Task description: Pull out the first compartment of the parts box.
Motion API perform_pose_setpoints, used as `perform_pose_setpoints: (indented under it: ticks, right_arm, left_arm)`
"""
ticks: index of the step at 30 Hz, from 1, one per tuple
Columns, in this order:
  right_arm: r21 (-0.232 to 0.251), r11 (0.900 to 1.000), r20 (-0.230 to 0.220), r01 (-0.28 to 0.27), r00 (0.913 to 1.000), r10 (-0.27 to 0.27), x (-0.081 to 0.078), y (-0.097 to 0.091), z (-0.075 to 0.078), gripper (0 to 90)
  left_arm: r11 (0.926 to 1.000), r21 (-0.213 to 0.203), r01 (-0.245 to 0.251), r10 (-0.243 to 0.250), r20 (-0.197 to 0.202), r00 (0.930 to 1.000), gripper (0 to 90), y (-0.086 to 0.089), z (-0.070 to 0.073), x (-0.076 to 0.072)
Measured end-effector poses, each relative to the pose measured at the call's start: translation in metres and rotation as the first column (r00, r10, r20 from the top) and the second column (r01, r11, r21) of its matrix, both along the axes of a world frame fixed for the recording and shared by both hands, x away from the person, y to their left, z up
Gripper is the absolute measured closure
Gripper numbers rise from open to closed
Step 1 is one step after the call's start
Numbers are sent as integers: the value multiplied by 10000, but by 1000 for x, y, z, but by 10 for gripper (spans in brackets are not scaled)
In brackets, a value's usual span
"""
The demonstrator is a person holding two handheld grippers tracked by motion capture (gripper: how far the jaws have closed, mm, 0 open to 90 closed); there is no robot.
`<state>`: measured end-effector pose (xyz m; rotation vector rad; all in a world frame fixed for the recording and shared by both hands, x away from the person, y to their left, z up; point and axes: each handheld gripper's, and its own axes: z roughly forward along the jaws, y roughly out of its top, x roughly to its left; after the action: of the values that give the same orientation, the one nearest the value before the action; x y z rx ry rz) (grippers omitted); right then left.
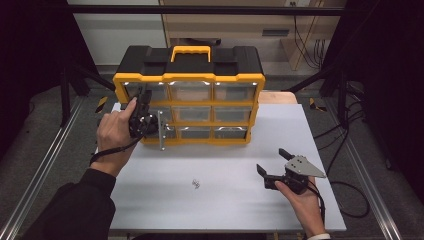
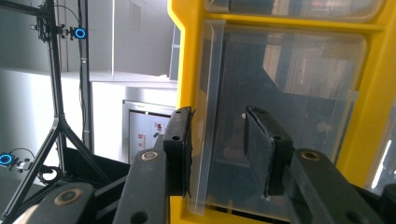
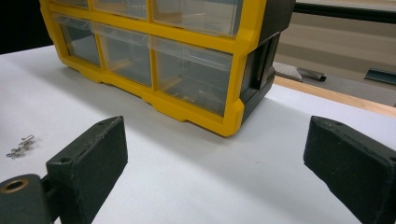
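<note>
A yellow and black drawer organizer (image 1: 235, 77) with clear drawers stands at the back of the white table (image 1: 310, 135). My left gripper (image 1: 144, 100), held in the left hand, is up against a drawer in the left column. In the left gripper view the clear drawer (image 2: 289, 93) has a raised lip (image 2: 208, 116) between the jaws of the left gripper (image 2: 218, 114). The lip lies against one pad, and the other pad stands apart from it. My right gripper (image 1: 272, 161) rests low over the table at the right, open and holding nothing. A few small metal screws (image 1: 196, 184) lie on the table in front.
The organizer (image 3: 236, 70) has an orange carry handle (image 1: 190, 51) on top. The screws (image 3: 19, 145) lie to the left of the right gripper (image 3: 217, 130). Metal rails run along both sides of the table, and cables lie on the floor (image 1: 350, 200) at the right.
</note>
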<state>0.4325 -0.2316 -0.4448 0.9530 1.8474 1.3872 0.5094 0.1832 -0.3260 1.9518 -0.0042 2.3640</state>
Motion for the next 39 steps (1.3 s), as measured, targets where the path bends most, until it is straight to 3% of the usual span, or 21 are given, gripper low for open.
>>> perform_pose_setpoints:
  ticks: [39]
  right_arm:
    - [11,10000,-55,-5,10000,5,0,0,-1,64]
  left_arm:
    - [9999,153,-54,52,144,9999,668,3,-2,5]
